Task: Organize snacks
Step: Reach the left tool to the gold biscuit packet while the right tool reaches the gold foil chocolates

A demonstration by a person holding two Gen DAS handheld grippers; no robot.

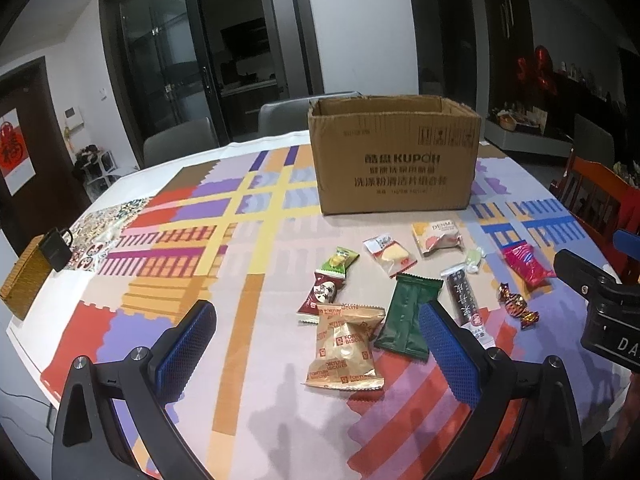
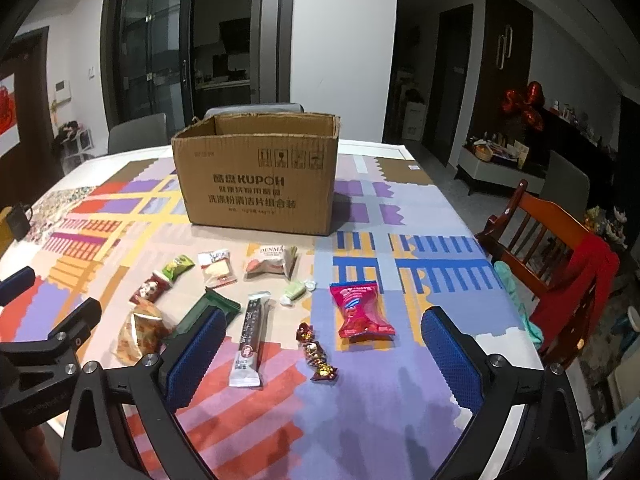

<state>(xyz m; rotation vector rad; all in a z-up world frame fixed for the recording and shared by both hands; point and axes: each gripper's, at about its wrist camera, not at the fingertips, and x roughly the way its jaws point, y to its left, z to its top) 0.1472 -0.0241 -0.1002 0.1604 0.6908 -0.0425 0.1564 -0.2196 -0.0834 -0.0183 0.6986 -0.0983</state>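
Evidently nothing is packed yet: both the left claw [image 1: 316, 344] and right claw [image 2: 324, 356] hover spread apart and empty over snacks [image 2: 362, 312] scattered mid-desk, before the open-topped cardboard box [image 2: 256, 184] near the desk's far edge.

Wrapped snacks [image 1: 345, 347] scattered flat before open cardboard box [image 1: 394, 156].

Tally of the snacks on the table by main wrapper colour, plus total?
Green: 3 – small packet, dark green pack, pale candy
Red or pink: 2 – dark red packet, pink bag
Gold or tan: 2 – fortune biscuit bag, twist candy
White or clear: 2 – clear cake pack, white pastry pack
Black: 1 – long bar
Total: 10
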